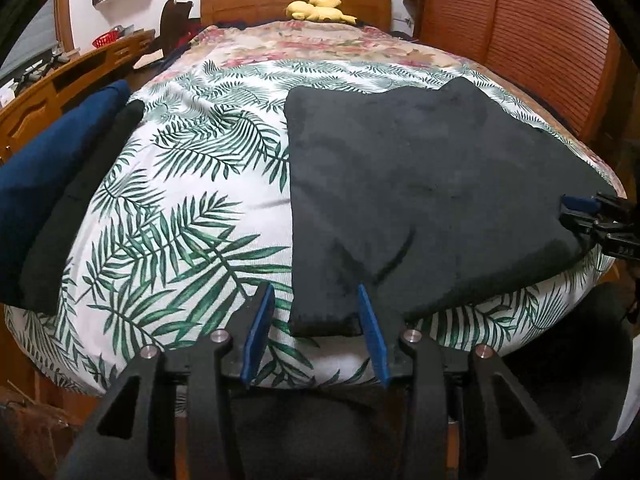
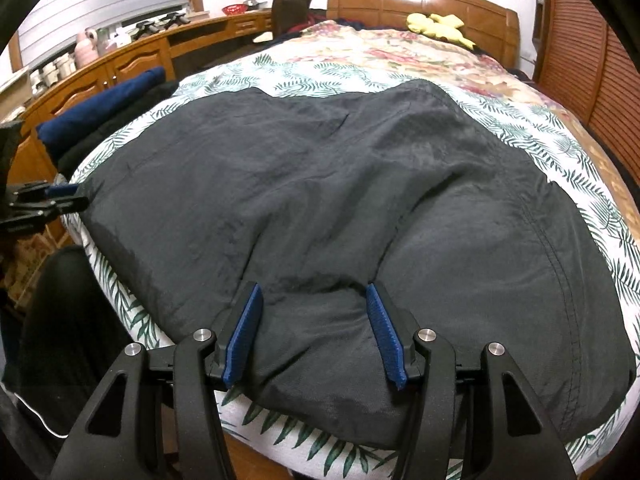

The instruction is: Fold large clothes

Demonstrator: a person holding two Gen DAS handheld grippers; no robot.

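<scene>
Right wrist view: the black garment (image 2: 320, 200) lies spread on the bed (image 2: 592, 208), directly ahead of and under the right gripper (image 2: 314, 332), whose jaws stand apart over a soft bulge at the near hem. It looks thin, light, limp and slightly slick, with stitched seams; best pinched at an edge. The left gripper (image 1: 316, 332), jaws apart, straddles the near left corner.
</scene>
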